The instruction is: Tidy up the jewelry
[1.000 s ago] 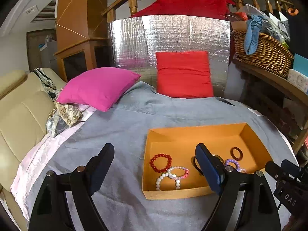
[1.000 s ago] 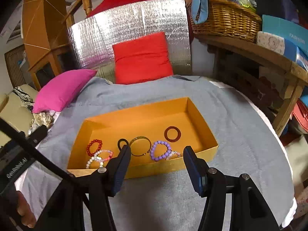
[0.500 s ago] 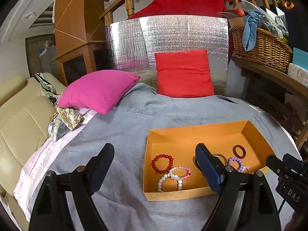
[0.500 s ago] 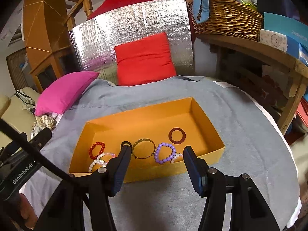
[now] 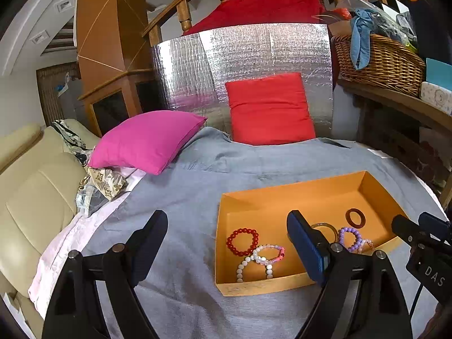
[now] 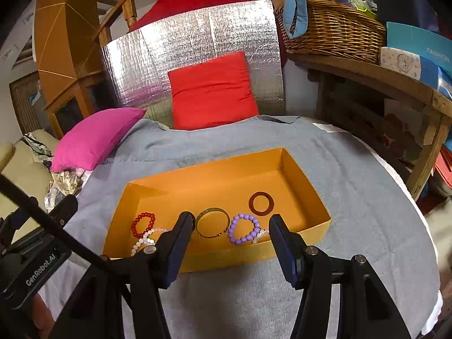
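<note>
**Bracelets lie in the orange box, both grippers hang empty**

All the jewelry in view lies in the orange box on the grey cloth: red bracelet, gold bangle, purple bracelet, dark ring.

The left gripper and right gripper hover short of it, jaws spread, holding nothing. This fits sorting finished or a rearrangement pending.

Readable: "GenRobot.AI", "DAS", "FASHION" on a blue box.

I see an open orange box on the grey cloth w/ all the jewelry lying flat along its near side — red bead bracelet at left, white pearl bracelet and a pink-clear one overlapping beside it, gold bangle mid, purple bead bracelet, dark red ring furthest back.
</note>
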A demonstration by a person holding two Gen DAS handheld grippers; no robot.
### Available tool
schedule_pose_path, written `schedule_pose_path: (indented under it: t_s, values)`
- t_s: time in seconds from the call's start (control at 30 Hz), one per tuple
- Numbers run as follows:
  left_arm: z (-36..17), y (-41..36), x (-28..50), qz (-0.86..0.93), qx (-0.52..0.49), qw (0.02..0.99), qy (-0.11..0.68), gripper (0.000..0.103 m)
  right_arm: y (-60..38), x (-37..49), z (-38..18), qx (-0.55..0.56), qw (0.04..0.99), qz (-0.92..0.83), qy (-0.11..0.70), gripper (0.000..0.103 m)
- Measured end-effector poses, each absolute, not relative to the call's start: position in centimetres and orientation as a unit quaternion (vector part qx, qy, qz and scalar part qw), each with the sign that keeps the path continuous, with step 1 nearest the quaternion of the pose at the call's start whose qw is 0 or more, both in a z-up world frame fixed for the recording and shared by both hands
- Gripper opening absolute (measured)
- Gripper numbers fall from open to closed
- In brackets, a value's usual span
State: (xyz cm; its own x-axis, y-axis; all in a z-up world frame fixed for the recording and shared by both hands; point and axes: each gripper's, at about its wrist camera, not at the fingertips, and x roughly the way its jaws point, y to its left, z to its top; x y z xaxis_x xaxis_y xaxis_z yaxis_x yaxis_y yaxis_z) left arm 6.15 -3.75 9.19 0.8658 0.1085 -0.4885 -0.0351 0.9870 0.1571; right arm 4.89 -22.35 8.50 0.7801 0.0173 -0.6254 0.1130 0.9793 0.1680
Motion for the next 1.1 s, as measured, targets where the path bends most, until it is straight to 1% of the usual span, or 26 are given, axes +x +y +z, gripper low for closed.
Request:
schedule_pose_path:
  t_s: [1.1]
  values:
    - [9.36, -4.2, 5.92, 0.023, 0.07, 0.963, 0.259, 0.087, -22.72, 4.52, 8.74, 0.091, 0.939, -0.036, 0.33, 0.061]
